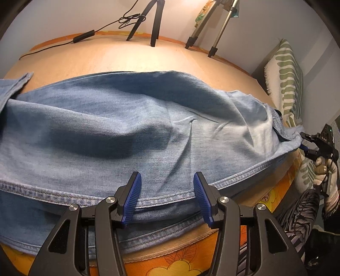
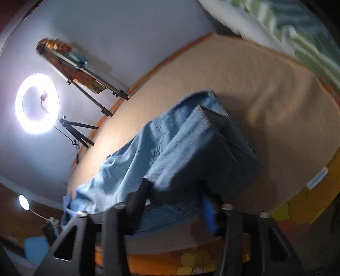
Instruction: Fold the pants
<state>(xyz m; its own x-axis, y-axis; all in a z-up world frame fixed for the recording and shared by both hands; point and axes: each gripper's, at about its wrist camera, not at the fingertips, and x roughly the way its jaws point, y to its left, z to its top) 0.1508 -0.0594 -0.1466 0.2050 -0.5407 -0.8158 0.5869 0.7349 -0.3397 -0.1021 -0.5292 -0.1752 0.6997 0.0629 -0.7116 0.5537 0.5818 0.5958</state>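
A bed [image 1: 119,59] with a plain peach top sheet fills the middle of both views; its side [image 1: 182,267] is orange with yellow flowers. Behind it stands a pale wall [image 1: 63,19]. On the far edge of the bed stand a black tripod [image 1: 156,23] and a silver tripod [image 1: 221,27], with a black cable [image 1: 85,36] trailing leftward across the sheet. A white pillow with green stripes [image 1: 286,80] leans at the right end. In the right wrist view a ring light [image 2: 37,103] glows brightly against the wall above the black tripod, and a smaller lamp [image 2: 23,202] shines lower left. A white label [image 2: 316,178] sits at the mattress edge.
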